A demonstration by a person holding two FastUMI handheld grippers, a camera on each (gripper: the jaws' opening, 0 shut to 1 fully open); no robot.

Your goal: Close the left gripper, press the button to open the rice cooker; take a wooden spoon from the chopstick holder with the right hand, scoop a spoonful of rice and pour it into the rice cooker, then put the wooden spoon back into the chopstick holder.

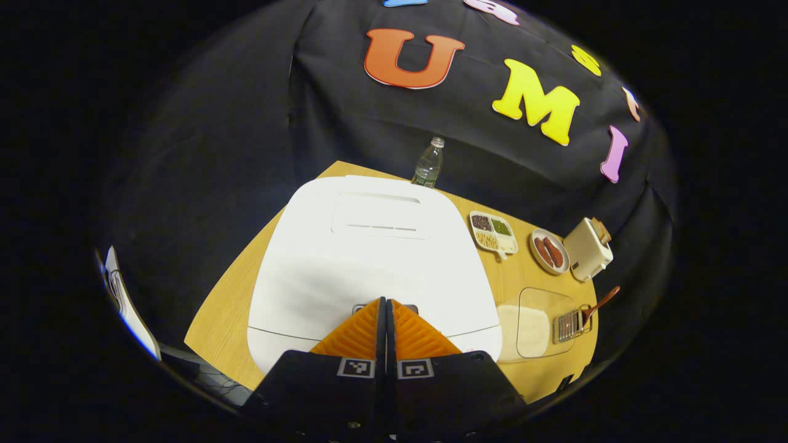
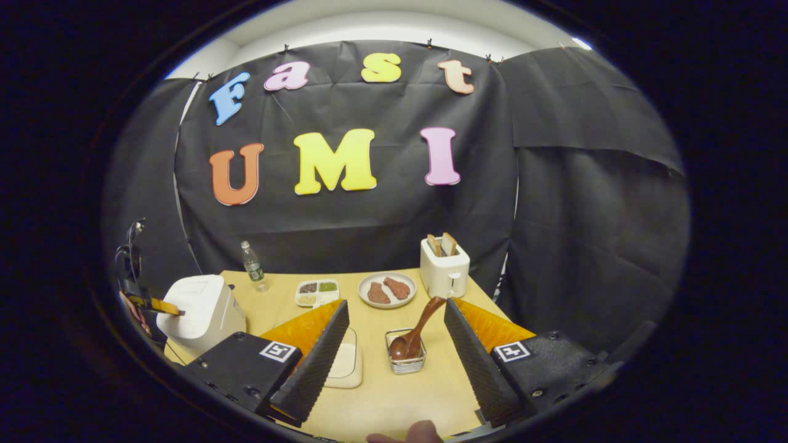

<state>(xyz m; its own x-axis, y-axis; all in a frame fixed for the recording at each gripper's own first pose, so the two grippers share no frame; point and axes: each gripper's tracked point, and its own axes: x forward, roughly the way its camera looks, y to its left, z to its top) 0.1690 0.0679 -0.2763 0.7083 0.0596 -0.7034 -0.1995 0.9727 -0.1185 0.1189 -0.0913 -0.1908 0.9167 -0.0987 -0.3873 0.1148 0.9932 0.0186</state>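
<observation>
Fingers pressed together over the cooker's button

Cooker first, at the left: the white rice cooker [image 1: 375,258] sits with its lid down at the left end of the wooden surface [image 1: 228,307]. The left gripper [image 1: 386,307] hangs right over its front edge, fingers brought together with nothing between them, so that the joined tips make one blunt point. That point is aimed at the small grey button [image 1: 363,306] that peeks out on either side of the tips. Whether the tips are touching it I cannot tell. The lid looks unopened, so I judge the pressing step is in hand and not yet done.

Moving right, a clear container of rice [image 1: 530,329] stands just beside the cooker, close enough for a short carry from one to the other. Next to it is the wire chopstick holder [image 2: 405,354], with the wooden spoon [image 2: 418,329] leaning in it, bowl down and handle slanting up to the right, easy to take by the handle.

The right gripper [image 2: 397,344] waits with its fingers spread wide and empty, the holder and spoon framed between them but well apart from both. This seems a ready position for the later pick-up.

Behind stand a water bottle [image 2: 252,264], a divided dish [image 2: 317,292], a plate [image 2: 388,289] and a toaster [image 2: 444,271], out of the way.
</observation>
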